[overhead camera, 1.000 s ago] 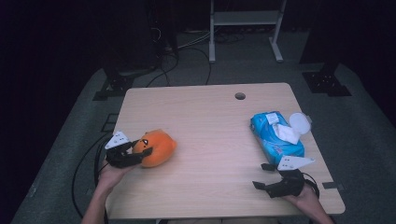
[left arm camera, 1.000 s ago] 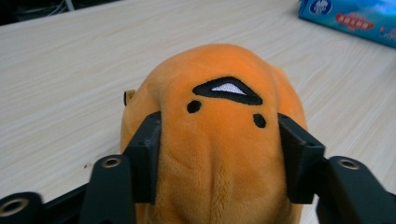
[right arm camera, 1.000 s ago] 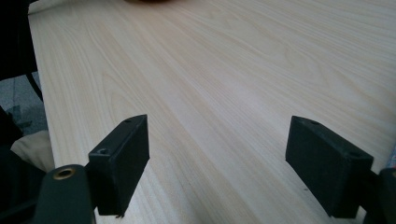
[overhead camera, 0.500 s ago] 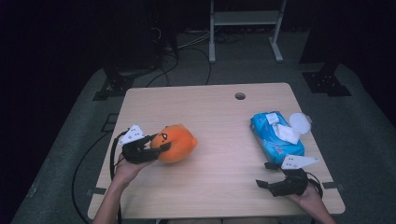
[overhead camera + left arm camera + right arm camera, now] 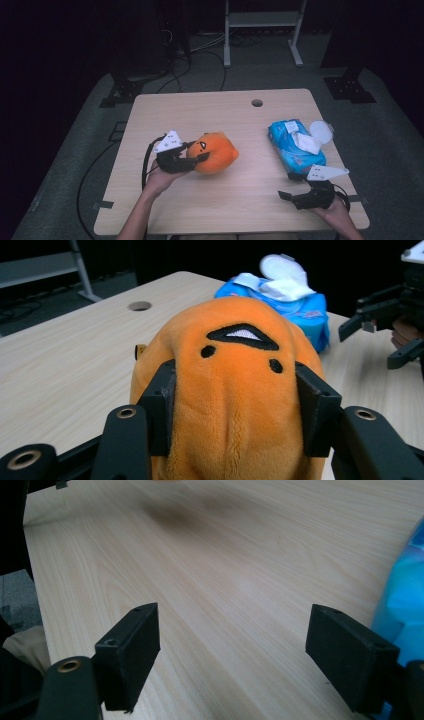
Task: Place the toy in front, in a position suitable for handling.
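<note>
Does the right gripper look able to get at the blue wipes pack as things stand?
Probably yes: the right gripper is open and holds nothing, and the blue wipes pack lies just beyond it, with bare table between them.

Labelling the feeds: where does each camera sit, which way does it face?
High view: above the person's side, looking forward and down on the table; both forearms and tongs enter from below.
Left gripper view: rides the left tongs, looking along jaws clamped on the orange plush.
Right gripper view: rides the right tongs, jaws open, low over bare tabletop.
Shared: blue wipes pack, seen from above and past the plush.
</note>
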A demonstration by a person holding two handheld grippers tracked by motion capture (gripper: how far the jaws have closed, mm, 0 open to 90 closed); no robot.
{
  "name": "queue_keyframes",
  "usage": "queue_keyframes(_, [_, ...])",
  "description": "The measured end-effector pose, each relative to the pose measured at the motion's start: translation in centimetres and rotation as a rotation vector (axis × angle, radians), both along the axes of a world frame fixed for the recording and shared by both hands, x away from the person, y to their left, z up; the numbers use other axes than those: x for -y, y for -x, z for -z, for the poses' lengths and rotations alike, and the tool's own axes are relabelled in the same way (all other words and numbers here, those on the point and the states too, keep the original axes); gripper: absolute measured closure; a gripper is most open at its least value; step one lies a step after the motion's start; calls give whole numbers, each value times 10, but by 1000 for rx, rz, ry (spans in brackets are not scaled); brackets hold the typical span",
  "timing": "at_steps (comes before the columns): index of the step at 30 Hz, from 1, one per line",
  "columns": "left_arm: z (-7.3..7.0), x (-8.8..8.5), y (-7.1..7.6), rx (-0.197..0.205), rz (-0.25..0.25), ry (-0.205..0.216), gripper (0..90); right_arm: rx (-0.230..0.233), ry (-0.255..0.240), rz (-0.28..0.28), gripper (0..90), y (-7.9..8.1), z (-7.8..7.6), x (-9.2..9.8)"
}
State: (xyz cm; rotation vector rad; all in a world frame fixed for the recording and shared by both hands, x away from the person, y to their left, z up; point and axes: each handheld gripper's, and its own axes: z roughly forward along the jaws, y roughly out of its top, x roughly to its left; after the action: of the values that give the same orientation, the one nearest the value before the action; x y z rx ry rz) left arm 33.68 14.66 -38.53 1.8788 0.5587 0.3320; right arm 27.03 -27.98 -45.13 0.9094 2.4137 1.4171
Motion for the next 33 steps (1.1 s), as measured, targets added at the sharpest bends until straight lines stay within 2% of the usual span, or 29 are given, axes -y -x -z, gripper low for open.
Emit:
queue_keyframes(4, [8,20,4,1,39,-11,460,14,-8,13,212,-1,-4,4])
queue_keyframes(10, [21,48,6,1,94,-56,459,71,-15,67,214,-5,-21,15])
queue_keyframes(14, [30,62,9,-4,127,-72,457,117,15,121,230,-9,-34,26])
queue_keyframes(19, [45,71,12,-22,160,-98,450,151,70,205,253,-27,-45,41])
queue_keyframes(20, [47,72,13,-12,162,-94,448,150,79,217,259,-31,-46,43])
queue_keyframes(23, [48,69,13,-15,166,-86,438,162,120,269,281,-45,-47,49])
queue_keyframes(27, [51,67,16,-18,178,-93,383,163,190,318,325,-67,-45,48])
queue_keyframes(30, [54,64,19,1,190,-107,335,165,248,343,365,-81,-42,43])
queue_keyframes(33, [55,62,19,-1,189,-100,284,143,288,367,425,-93,-37,39])
